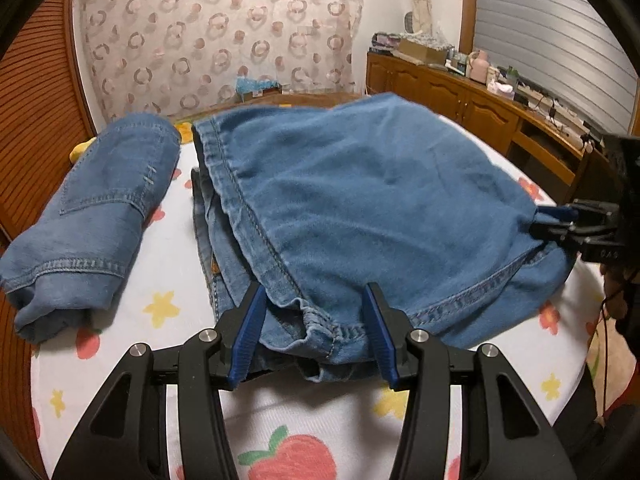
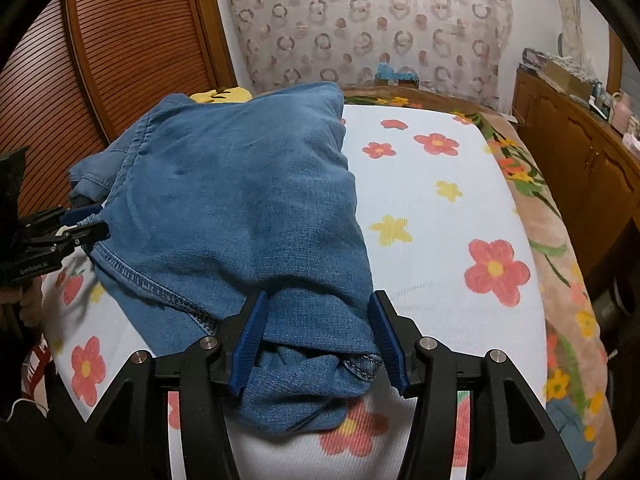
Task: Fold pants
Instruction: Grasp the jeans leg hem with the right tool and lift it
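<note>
Blue denim pants (image 1: 360,200) lie folded over on the flowered sheet, a raised layer spanning between both grippers. My left gripper (image 1: 314,308) straddles the hem corner near me, its blue pads (image 1: 248,328) wide apart with denim between them. My right gripper (image 2: 318,316) straddles the opposite bunched corner of the pants (image 2: 240,200), its pads also wide apart. From the left wrist view the right gripper (image 1: 554,220) appears at the pants' right edge. From the right wrist view the left gripper (image 2: 86,222) appears at the pants' left edge.
A second folded pair of jeans (image 1: 88,216) lies at the left of the bed. The white flowered sheet (image 2: 440,200) covers the bed. A wooden louvred wardrobe (image 2: 132,40) stands left, a wooden sideboard (image 1: 460,96) with clutter right, a patterned curtain behind.
</note>
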`<state>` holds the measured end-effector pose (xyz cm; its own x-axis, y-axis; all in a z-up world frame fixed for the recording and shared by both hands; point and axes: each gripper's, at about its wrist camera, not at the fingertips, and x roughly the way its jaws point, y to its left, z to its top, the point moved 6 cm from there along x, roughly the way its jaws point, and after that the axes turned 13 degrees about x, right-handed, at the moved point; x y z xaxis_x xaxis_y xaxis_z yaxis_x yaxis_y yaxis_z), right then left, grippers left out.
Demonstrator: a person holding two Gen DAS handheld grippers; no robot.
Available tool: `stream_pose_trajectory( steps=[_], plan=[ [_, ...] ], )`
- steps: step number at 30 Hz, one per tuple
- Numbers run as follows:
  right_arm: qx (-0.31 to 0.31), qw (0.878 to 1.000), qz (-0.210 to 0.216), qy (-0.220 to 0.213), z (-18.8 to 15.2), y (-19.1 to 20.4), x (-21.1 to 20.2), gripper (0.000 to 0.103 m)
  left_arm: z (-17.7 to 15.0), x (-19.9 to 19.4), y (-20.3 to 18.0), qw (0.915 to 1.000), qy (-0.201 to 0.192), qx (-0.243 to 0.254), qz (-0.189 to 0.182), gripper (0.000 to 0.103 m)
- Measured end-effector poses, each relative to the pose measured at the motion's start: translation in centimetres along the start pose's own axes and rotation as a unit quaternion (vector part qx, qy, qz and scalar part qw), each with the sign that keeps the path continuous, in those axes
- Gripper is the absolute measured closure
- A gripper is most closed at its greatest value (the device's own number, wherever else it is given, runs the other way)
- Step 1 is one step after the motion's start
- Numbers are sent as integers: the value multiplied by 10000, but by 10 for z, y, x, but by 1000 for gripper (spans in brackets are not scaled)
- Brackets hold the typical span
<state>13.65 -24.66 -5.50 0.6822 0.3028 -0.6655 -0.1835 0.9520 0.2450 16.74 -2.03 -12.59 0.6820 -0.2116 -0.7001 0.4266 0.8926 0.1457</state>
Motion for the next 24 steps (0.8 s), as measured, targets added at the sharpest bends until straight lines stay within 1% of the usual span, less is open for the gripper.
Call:
stream_pose_trajectory(
  steps=[6, 8, 12, 15, 17, 19, 22, 24],
  plan=[
    [157, 9998, 97, -27, -4, -3, 2, 48, 21, -17, -15, 9992, -373, 60, -113, 52],
    [199, 9997, 130, -41, -6, -3, 1, 48, 28, -18, -24, 9986, -474, 104, -211, 52],
    [242, 9996, 167, -56, -10, -2, 2, 48, 34, -4, -33, 9987, -369, 201, -301, 52],
    [369, 9990, 234, -44, -9, -3, 3, 48, 33, 15, -40, 9991, -152, 192, -358, 52],
    [462, 9985, 282, -45, -10, -4, 3, 48, 30, 25, -42, 9992, -29, 235, -328, 52],
    [514, 9982, 299, -58, -11, -3, 4, 48, 28, 29, -44, 9990, 4, 325, -297, 52],
    [597, 9974, 390, -53, -12, -2, 4, 60, 27, 29, -47, 9988, 21, 414, -250, 52],
    [634, 9965, 545, -32, -11, 3, 3, 79, 26, 29, -48, 9988, 17, 401, -265, 52]
  ],
)
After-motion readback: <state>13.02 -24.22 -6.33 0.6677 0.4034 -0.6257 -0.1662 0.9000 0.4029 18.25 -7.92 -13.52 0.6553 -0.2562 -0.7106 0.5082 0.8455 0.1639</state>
